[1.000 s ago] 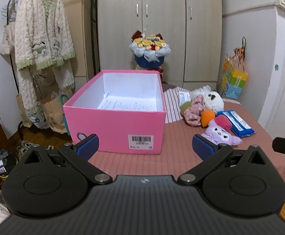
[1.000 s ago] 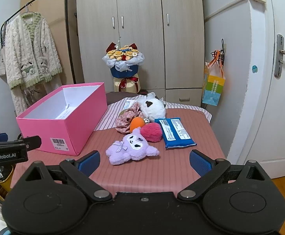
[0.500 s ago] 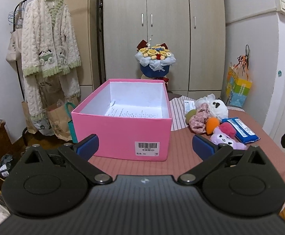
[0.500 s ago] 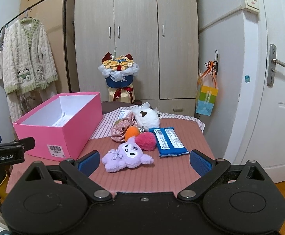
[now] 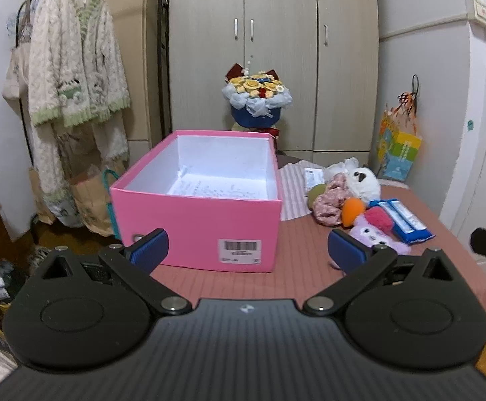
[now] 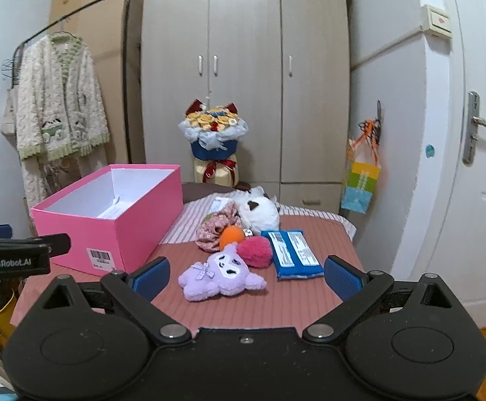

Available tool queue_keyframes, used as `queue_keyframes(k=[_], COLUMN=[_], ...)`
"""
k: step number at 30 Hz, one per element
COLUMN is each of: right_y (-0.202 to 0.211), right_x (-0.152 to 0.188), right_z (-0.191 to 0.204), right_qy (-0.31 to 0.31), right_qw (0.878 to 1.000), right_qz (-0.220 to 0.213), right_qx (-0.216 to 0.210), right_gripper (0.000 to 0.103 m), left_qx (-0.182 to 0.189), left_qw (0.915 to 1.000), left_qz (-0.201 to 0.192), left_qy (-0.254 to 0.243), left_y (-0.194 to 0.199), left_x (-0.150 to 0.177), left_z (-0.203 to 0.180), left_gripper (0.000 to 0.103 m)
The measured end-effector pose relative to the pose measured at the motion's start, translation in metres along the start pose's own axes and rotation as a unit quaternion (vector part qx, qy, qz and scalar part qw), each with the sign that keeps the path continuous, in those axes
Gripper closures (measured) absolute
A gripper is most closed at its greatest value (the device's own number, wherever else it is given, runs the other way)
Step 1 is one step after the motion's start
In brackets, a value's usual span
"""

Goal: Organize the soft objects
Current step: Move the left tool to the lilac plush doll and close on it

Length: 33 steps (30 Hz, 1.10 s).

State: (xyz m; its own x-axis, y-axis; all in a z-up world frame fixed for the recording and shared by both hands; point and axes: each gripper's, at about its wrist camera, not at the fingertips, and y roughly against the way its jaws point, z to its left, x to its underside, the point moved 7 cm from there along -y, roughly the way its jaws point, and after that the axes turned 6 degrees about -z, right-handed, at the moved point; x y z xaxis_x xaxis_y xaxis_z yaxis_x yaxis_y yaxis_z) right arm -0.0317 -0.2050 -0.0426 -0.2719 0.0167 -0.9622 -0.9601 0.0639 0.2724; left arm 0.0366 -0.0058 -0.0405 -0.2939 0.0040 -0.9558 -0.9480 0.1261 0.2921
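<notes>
An open pink box stands on the table's left half, holding only a paper sheet. To its right lie soft things in a heap: a purple plush, a red pompom, an orange ball, a floral scrunchie and a white plush. A blue wipes pack lies beside them. My left gripper is open, short of the box front. My right gripper is open, just before the purple plush.
The table has a reddish striped cloth; its near edge lies under both grippers. A flower bouquet stands behind the box before a wardrobe. Clothes hang on a rack at left. A door is at right.
Both grippers have drawn back and risen a little, so the box and the toys look smaller and farther. Neither gripper changed its opening.
</notes>
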Motion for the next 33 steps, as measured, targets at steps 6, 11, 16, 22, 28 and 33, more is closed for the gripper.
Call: queue_keyframes(k=[6,11,16,22,28,33], right_y=[-0.016,-0.045,-0.08,-0.125,-0.162,-0.185], right_x=[0.001,0.013,0.034,0.055,0.071,0.074], right_z=[-0.007,-0.003,0.004,0.008,0.012,0.008], right_qy=[-0.005,0.023,0.058,0.103,0.145,0.116], right_qw=[0.998,0.993,0.988,0.976,0.959,0.956], right_qz=[-0.03,-0.014,0.015,0.034,0.058,0.084], right_qx=[-0.056,-0.117,-0.144,-0.188,-0.235,-0.257], right_gripper=[0.003,0.003,0.004,0.004,0.004,0.004], left_qx=[0.027,0.061,0.099,0.128,0.135,0.127], left_qw=[0.9996,0.9976,0.994,0.9883,0.983,0.9801], left_qz=[-0.001,0.015,0.028,0.069,0.114,0.141], left_qy=[0.006,0.028,0.038,0.046,0.048,0.058], left_y=[-0.017,-0.042,-0.072,-0.109,-0.138,-0.159], left_x=[-0.006,0.001,0.013,0.027,0.044,0.057], left_z=[-0.015,-0.029,-0.047,-0.075,-0.097,-0.104], left_gripper=[0.0,0.002,0.003,0.009,0.02,0.024])
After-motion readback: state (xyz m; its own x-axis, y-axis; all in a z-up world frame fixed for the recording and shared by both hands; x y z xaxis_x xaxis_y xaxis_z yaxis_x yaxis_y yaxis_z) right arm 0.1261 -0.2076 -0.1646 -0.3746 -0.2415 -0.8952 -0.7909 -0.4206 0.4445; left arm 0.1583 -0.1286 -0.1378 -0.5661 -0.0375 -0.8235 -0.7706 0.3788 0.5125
